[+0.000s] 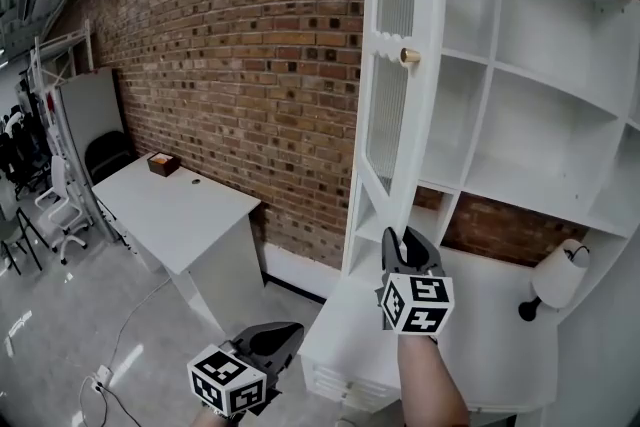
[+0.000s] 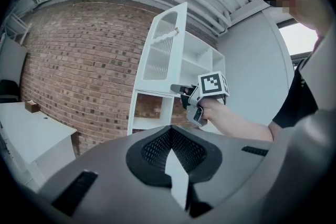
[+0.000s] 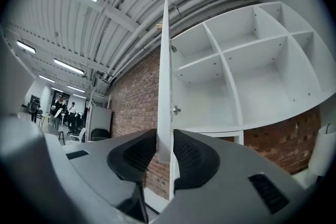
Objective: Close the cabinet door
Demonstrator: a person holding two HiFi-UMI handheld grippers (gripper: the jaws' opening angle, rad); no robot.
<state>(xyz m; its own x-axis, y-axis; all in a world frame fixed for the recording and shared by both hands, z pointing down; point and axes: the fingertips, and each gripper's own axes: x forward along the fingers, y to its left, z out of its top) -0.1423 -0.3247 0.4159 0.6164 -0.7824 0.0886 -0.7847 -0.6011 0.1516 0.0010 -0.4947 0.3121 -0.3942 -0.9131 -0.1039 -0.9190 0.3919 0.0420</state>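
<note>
Our left claw (image 1: 288,333) hung clenched on nothing, with the cabinet door (image 1: 398,130) up and well to its right. Our right claw (image 1: 405,237) grasped that door's lower edge, the panel rising above its jaws. The door stood wide open. We judged the whole swing toward the cabinet (image 1: 540,130) on that claw's right was yet to do.

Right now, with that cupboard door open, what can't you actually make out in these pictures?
- Head view: the cabinet door's top is cut off by the upper edge.
- Head view: the brown box on the desk is too small to identify.
- Right gripper view: the door shows edge-on, so its panel is hidden.
- Head view: the right gripper covers the door edge it clamps.
</note>
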